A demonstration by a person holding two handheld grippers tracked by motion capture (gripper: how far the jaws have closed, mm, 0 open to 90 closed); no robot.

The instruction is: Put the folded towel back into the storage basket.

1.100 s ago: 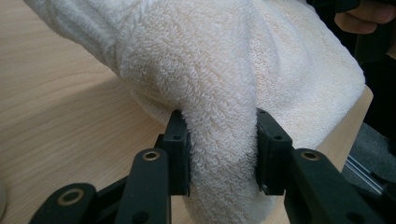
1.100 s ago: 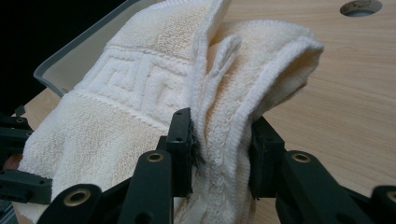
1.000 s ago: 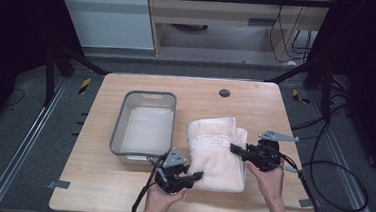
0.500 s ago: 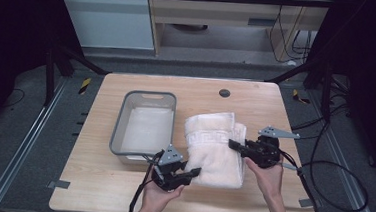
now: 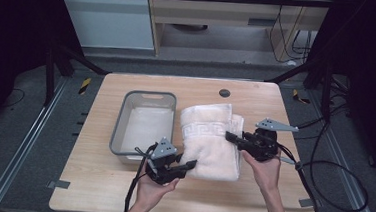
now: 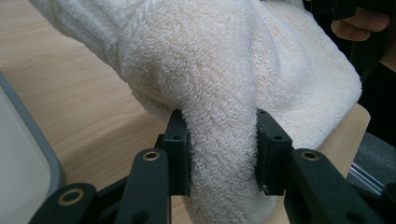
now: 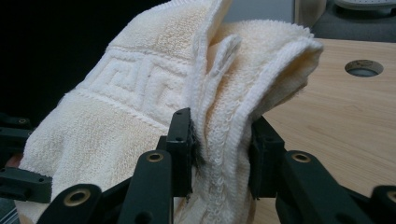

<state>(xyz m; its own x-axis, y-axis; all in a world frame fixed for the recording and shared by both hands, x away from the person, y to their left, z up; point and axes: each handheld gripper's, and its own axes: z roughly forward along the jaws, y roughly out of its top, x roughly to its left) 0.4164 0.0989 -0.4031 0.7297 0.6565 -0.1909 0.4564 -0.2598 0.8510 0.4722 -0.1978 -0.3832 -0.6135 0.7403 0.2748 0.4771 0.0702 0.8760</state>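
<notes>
A folded cream towel (image 5: 211,137) with a key-pattern band lies on the wooden table, just right of the grey tray (image 5: 120,126). My left gripper (image 5: 191,164) is shut on the towel's near left corner; in the left gripper view the thick terry fold (image 6: 224,140) is pinched between both jaws. At the towel's right edge my right gripper (image 5: 230,136) is shut on the layered edges (image 7: 222,140), with the patterned band (image 7: 135,79) beyond the jaws. The towel looks lifted slightly at both grips.
The grey tray is a rectangular bin with a pale liner, its rim (image 6: 32,140) close to my left gripper. A round cable hole (image 5: 224,93) sits at the table's far edge (image 7: 363,68). Cables trail off the right side.
The towel has shifted a little toward the left and near side with both grippers, and the right gripper has moved slightly inward. Both jaws stay clamped on it.
</notes>
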